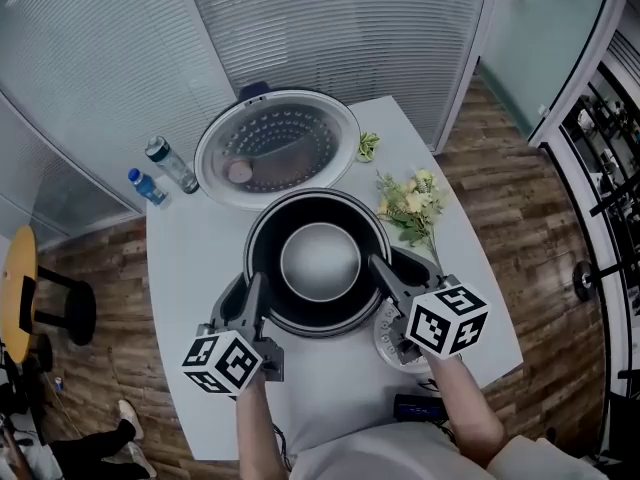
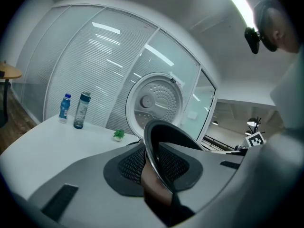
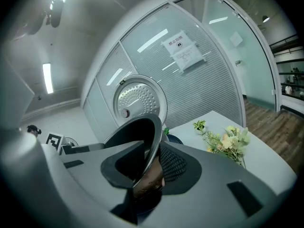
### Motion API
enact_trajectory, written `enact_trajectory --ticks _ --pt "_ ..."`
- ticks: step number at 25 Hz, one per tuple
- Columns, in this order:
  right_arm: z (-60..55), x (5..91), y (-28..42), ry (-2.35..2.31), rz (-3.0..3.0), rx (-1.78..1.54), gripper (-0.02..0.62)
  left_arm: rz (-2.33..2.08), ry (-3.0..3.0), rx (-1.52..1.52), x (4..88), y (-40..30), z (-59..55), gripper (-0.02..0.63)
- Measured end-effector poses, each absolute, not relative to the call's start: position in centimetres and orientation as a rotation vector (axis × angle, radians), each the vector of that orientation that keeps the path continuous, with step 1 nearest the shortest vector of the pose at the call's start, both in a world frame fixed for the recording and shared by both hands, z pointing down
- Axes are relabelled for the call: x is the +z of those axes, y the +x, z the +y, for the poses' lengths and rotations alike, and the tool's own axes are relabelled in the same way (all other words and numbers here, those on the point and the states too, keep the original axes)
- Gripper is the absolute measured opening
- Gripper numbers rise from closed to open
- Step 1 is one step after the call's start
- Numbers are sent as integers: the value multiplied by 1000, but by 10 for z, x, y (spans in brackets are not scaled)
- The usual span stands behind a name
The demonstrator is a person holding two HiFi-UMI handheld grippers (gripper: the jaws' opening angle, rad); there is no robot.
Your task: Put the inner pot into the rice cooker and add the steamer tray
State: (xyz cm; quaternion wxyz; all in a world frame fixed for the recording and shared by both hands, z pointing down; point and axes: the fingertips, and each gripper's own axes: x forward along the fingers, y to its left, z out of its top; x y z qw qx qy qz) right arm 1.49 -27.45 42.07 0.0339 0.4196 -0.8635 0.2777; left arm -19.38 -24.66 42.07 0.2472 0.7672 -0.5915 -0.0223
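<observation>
Right gripper view, unlike left, shows flowers [image 3: 228,139]; left gripper [image 2: 154,167], right gripper [image 3: 152,167] clamp inner pot [image 1: 320,260] rim.

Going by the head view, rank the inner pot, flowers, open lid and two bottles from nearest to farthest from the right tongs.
1. Inner pot, its rim clamped in the right tongs.
2. Flowers, just beyond, to the right.
3. Open lid, behind the pot, centre.
4. Bottles, far left.
</observation>
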Motion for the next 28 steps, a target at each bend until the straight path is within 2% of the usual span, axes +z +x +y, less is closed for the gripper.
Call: enact_trajectory --ticks 28 --pt "-286 469 9 1198 -2421 645 147 -1714 2033 303 473 -194 -260 107"
